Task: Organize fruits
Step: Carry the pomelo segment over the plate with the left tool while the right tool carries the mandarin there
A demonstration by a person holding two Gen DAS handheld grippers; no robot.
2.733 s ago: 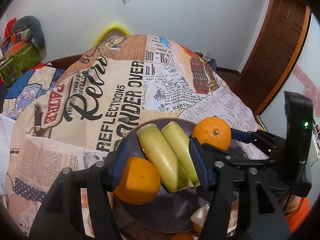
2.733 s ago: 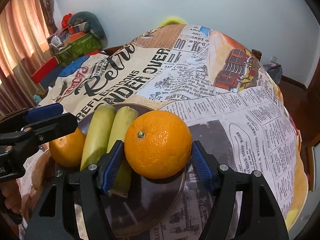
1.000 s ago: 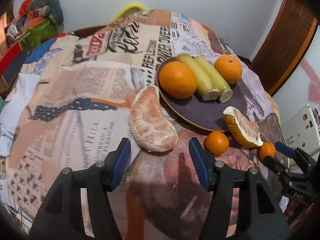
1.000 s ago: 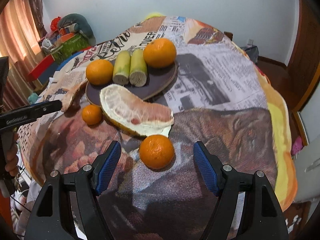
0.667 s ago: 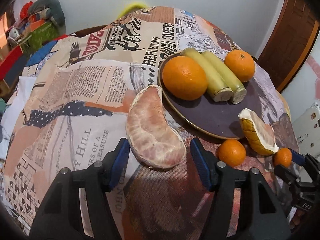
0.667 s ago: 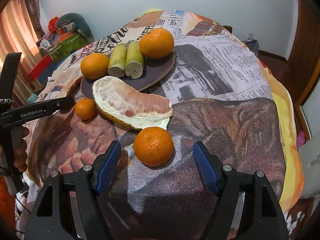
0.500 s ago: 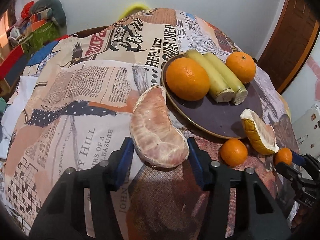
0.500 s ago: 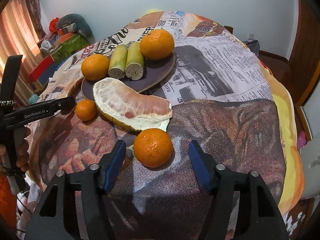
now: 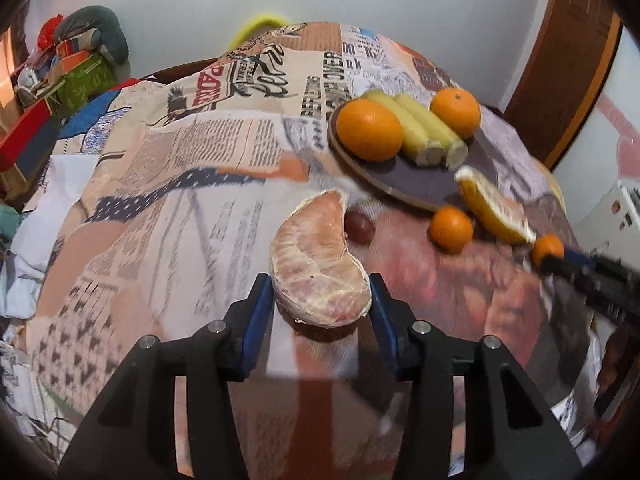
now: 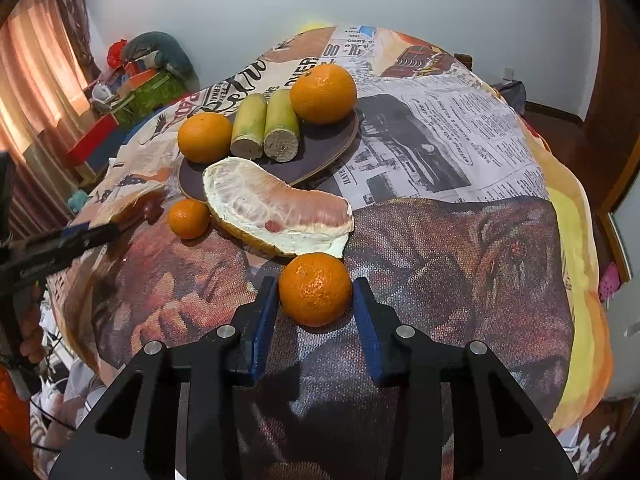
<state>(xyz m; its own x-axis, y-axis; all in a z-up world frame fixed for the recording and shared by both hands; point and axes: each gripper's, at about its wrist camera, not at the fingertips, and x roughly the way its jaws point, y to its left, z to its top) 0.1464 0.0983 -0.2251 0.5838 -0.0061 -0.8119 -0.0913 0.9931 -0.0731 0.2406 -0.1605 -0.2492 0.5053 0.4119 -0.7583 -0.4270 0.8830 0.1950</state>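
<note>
My left gripper [image 9: 322, 300] is shut on a peeled pomelo segment [image 9: 316, 264], held just off the tablecloth. My right gripper [image 10: 314, 300] is shut on a small tangerine [image 10: 315, 289] that rests on the cloth. A dark round plate [image 10: 324, 152] holds two large oranges [image 10: 323, 88] and two sugarcane pieces [image 10: 282, 126]. A pomelo piece still in its rind [image 10: 276, 208] leans on the plate's near edge. Another small tangerine [image 10: 189, 218] lies left of it. A dark grape [image 9: 359, 227] lies beside the left gripper's segment.
The table is round, covered by a newspaper-print cloth [image 10: 440, 128] that drops off at the right edge. Boxes and bags [image 10: 136, 76] are piled on the far left. A wooden door [image 9: 568, 80] is at the right.
Both grippers have closed in: the left onto the pomelo segment, lifting it and exposing a grape, the right onto the small tangerine. Earlier both released fruit on the plate and pulled back.
</note>
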